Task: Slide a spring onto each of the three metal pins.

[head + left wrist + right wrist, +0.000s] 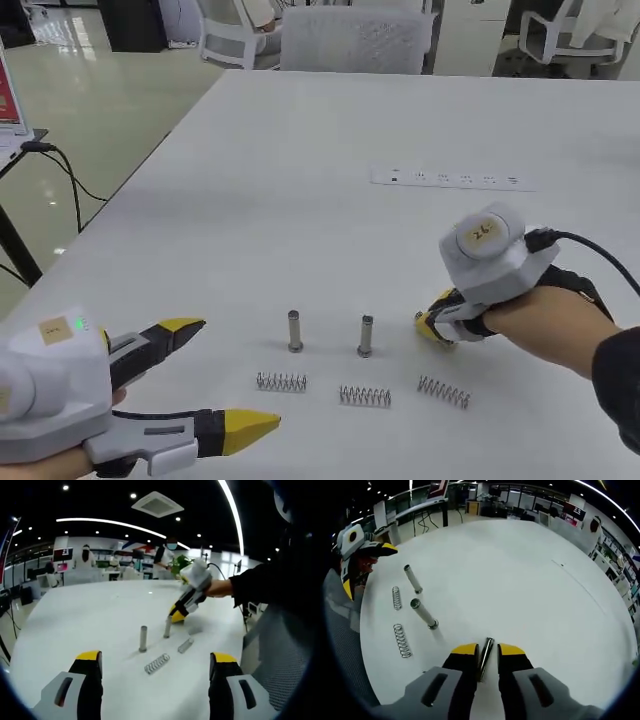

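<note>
My right gripper (488, 650), jaws pinched on a metal pin (485, 660), my left gripper (156, 656), jaws spread wide, holding nothing

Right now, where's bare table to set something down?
Free: the wide stretch between the power strip and the two standing pins, and the table left of those pins. Crowded: near edge, where three springs lie by the pins, the left hand-held gripper hovers open, and the right hand-held gripper grips a third pin.
</note>
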A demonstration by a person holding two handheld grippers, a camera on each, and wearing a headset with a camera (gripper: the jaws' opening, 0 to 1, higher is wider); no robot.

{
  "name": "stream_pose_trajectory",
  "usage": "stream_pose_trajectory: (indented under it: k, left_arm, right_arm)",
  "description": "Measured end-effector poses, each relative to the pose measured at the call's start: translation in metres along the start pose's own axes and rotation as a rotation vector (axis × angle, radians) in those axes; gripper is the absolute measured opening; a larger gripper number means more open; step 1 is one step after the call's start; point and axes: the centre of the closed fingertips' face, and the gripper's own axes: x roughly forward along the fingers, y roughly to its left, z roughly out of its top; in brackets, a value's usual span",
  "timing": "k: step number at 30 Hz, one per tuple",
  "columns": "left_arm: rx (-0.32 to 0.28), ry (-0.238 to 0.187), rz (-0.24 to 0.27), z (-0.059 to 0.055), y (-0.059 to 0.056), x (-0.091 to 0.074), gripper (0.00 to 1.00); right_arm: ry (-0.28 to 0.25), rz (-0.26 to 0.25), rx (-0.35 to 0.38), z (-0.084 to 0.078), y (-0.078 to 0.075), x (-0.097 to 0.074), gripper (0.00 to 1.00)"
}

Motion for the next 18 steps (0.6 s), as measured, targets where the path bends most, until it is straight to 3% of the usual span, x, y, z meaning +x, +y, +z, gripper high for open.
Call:
stream_pose_trajectory:
  k: [18]
  left_arm:
    - [0.001, -0.001, -0.001, 0.0009, -0.0004, 0.0007, 0.84]
  right_arm:
    - [0.046, 0.005, 0.061, -0.0019, 0.0020, 0.0034, 0.05]
